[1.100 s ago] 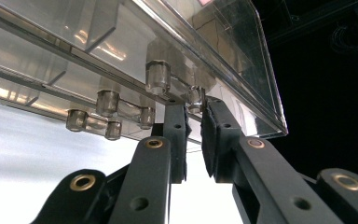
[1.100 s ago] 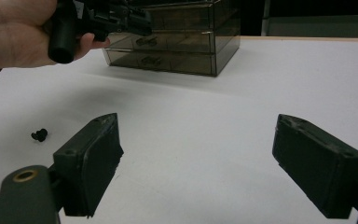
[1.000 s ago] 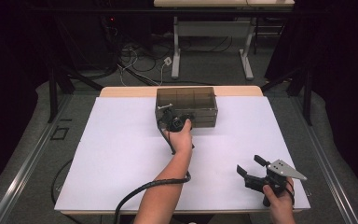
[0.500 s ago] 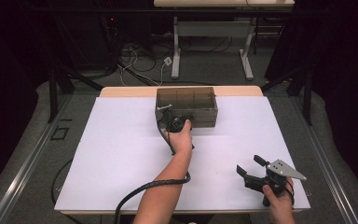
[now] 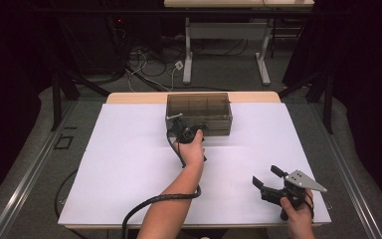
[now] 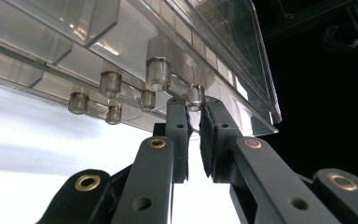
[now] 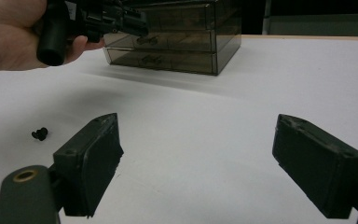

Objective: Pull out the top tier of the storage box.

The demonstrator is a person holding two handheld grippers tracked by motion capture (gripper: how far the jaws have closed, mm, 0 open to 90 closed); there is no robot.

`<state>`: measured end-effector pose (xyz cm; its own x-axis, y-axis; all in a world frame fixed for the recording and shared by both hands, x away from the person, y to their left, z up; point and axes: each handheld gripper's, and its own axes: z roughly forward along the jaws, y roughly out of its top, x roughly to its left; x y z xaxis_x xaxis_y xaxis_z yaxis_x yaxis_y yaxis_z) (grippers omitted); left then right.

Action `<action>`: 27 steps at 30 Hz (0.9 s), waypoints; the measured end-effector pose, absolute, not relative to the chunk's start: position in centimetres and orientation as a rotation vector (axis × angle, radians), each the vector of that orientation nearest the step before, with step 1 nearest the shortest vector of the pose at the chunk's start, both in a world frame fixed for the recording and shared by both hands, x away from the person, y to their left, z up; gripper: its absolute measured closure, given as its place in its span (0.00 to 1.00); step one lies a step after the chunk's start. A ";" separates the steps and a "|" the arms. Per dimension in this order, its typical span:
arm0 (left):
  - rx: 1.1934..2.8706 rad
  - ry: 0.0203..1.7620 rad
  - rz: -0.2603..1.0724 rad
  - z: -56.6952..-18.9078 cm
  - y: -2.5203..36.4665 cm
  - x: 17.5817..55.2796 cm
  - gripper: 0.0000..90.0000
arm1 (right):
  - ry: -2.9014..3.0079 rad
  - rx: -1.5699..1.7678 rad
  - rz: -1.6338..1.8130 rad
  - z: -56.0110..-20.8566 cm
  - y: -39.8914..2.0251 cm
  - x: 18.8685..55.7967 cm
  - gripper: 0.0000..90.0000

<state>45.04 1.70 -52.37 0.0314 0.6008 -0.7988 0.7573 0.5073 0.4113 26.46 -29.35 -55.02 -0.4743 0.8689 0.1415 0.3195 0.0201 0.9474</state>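
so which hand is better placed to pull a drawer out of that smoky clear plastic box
Left. The left gripper already has its fingers nearly shut around a small clear knob on the smoky transparent plastic drawer box. The right gripper sits open near the table's front edge, well away.

drawer box [image 5: 199, 113]: table [image 5: 129, 164] rear centre | left gripper [image 5: 186, 133]: before it | right gripper [image 5: 268, 181]: near-right

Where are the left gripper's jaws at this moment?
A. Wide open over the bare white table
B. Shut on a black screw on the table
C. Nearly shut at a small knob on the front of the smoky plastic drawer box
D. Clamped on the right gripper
C: in the left gripper view the left gripper has its jaws almost together at a small clear knob on the drawer box.
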 end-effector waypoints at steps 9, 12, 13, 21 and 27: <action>1.193 1.649 -0.188 -52.4 1.9 44.5 0.91 | 1.816 1.208 1.473 -55.0 -29.3 26.5 0.16; 1.186 1.642 -0.192 -52.5 2.0 44.3 0.91 | 1.816 1.206 1.472 -55.1 -29.3 26.5 0.16; 1.191 1.641 -0.193 -52.4 2.0 44.3 0.91 | 1.816 1.205 1.472 -55.1 -29.3 26.5 0.16; 1.195 1.636 -0.200 -52.5 2.1 43.7 0.91 | 1.817 1.209 1.465 -55.0 -29.3 26.5 0.16; 1.202 1.629 -0.200 -52.5 2.2 43.4 0.91 | 1.821 1.208 1.464 -55.1 -29.3 26.5 0.16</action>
